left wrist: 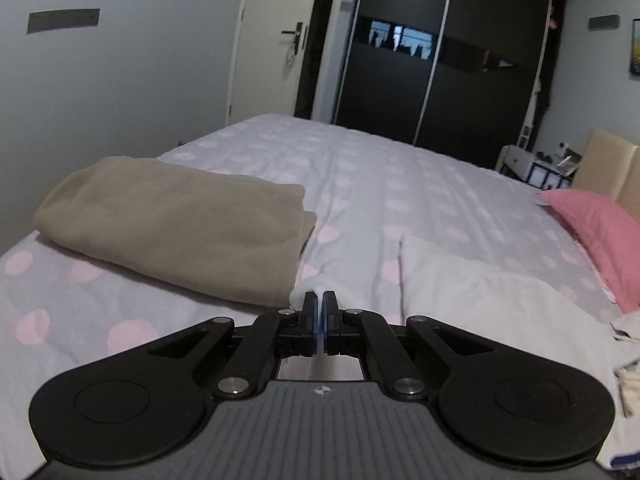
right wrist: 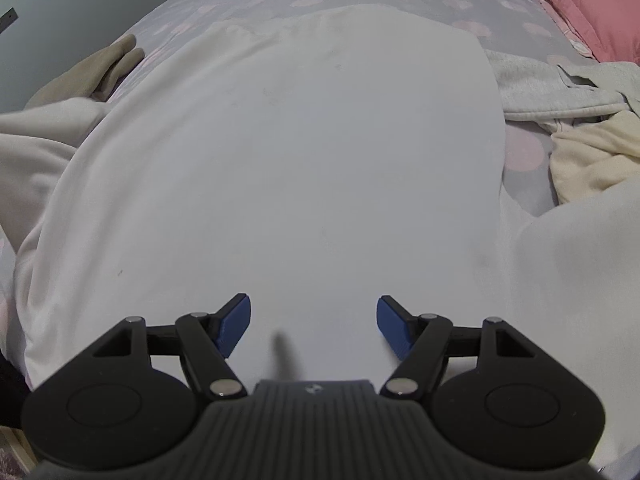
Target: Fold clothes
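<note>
A white garment [right wrist: 300, 140] lies spread flat over the dotted bed cover [left wrist: 360, 168] and fills most of the right wrist view. My right gripper [right wrist: 313, 312] hovers just above its near part, open, with nothing between the blue pads. My left gripper [left wrist: 319, 300] is shut, and a small peak of white cloth [left wrist: 299, 292] rises to its fingertips, so it seems pinched on an edge of the white garment [left wrist: 480, 304]. A white sleeve [right wrist: 40, 140] bunches at the left of the right wrist view.
A folded beige blanket [left wrist: 180, 224] lies to the left on the bed. A pink pillow [left wrist: 600, 232] is at the right. A grey garment [right wrist: 552, 88] and a cream one [right wrist: 592, 152] are heaped right of the white garment. A dark wardrobe [left wrist: 440, 80] stands beyond the bed.
</note>
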`<state>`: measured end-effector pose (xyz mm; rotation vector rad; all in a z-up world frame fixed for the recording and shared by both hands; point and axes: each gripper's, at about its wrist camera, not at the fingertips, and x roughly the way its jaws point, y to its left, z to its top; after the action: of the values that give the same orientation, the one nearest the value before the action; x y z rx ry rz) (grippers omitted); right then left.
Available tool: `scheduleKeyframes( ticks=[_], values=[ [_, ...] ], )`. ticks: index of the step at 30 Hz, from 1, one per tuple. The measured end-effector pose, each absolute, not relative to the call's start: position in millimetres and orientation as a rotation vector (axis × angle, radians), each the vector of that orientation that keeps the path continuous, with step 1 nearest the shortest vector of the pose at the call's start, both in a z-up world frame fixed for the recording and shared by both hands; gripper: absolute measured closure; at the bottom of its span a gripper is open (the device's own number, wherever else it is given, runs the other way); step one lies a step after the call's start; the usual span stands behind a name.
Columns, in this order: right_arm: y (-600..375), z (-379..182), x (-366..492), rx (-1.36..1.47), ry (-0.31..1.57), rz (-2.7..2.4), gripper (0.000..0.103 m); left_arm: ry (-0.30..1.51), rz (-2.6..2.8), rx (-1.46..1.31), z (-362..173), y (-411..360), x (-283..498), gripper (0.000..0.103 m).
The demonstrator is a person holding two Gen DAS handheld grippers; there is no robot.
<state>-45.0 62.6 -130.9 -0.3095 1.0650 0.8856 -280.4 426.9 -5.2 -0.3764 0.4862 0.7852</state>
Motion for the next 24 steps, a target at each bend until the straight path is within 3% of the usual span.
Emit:
scheduleKeyframes(
  ticks=[15, 19, 24],
  values=[
    [73, -135, -91, -0.463, 1.052, 0.991, 0.030, 0.982, 0.481, -0.347, -87, 349, -269, 0.103],
    [71, -136, -96, -0.488, 1.047, 0.995, 0.030, 1.017, 0.462, -0.366, -87, 353, -268, 0.101],
    [65, -138, -91, -0.444, 1.087, 0.979, 0.029, 0.960, 0.441, -0.423, -67, 365, -274, 0.072]
  ],
)
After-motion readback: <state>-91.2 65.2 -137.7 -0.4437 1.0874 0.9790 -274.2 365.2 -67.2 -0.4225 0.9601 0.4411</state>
